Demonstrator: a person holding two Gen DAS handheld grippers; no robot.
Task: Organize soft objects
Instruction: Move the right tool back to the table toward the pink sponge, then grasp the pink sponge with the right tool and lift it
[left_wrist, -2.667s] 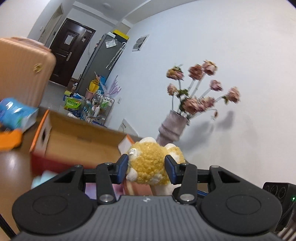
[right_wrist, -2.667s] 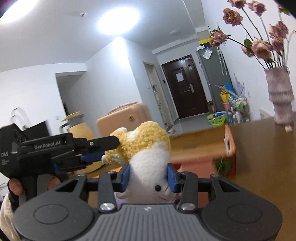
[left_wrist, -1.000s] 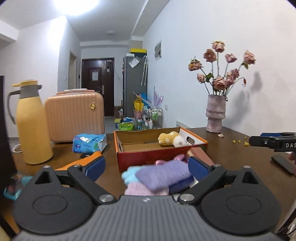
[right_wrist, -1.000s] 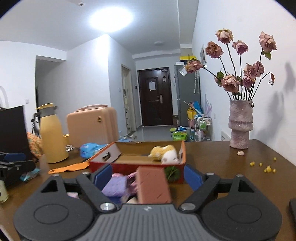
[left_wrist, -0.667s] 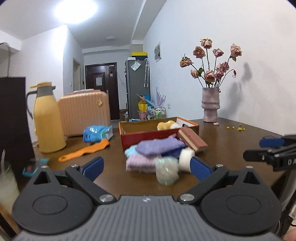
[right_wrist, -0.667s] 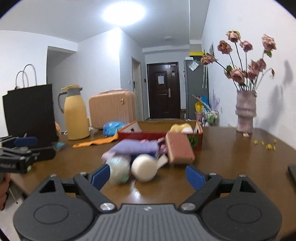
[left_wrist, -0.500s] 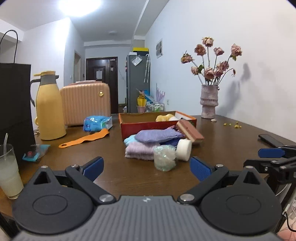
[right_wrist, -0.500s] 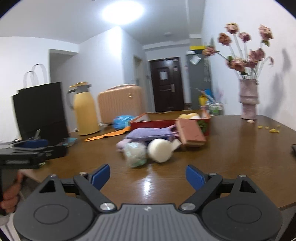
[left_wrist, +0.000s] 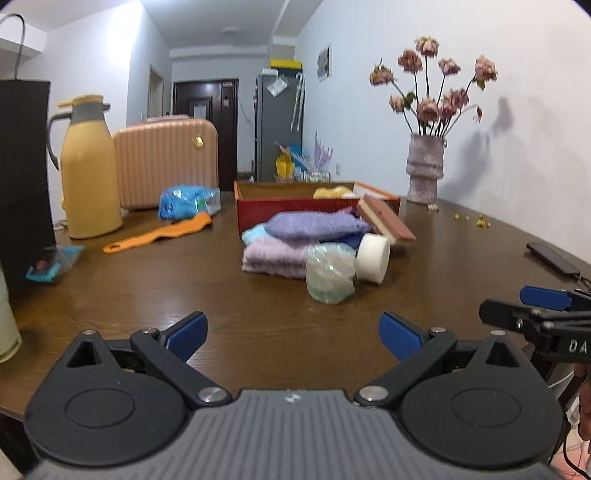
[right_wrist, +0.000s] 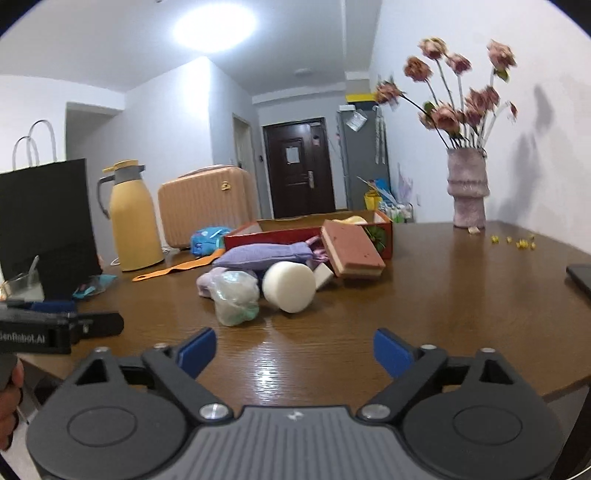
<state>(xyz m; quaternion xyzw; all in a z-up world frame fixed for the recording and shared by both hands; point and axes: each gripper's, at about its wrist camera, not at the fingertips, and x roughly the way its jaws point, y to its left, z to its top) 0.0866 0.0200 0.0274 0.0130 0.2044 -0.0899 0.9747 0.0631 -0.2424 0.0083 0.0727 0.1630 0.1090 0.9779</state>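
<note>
A red cardboard box (left_wrist: 280, 206) (right_wrist: 273, 236) stands mid-table with a yellow and white plush (left_wrist: 332, 192) (right_wrist: 351, 220) lying inside. In front of it is a pile: a purple pouch (left_wrist: 314, 225) (right_wrist: 258, 256) on a lilac towel (left_wrist: 273, 254), a brown sponge (left_wrist: 388, 221) (right_wrist: 351, 251), a white foam cylinder (left_wrist: 373, 253) (right_wrist: 290, 286) and a clear-wrapped greenish ball (left_wrist: 328, 273) (right_wrist: 236, 295). My left gripper (left_wrist: 293, 332) (right_wrist: 92, 321) and right gripper (right_wrist: 294, 350) (left_wrist: 517, 306) are both open and empty, low over the table's near edge, well short of the pile.
A yellow jug (left_wrist: 88, 177), a peach suitcase (left_wrist: 166, 162), a blue packet (left_wrist: 188, 201) and an orange tool (left_wrist: 159, 232) sit back left. A black bag (right_wrist: 44, 221) is far left. A flower vase (left_wrist: 424, 173) and a dark phone (left_wrist: 554, 258) are on the right.
Both grippers held the plush earlier; it now lies in the box. Both have since opened wide, pulled back from the box and sunk toward the table's near edge.
</note>
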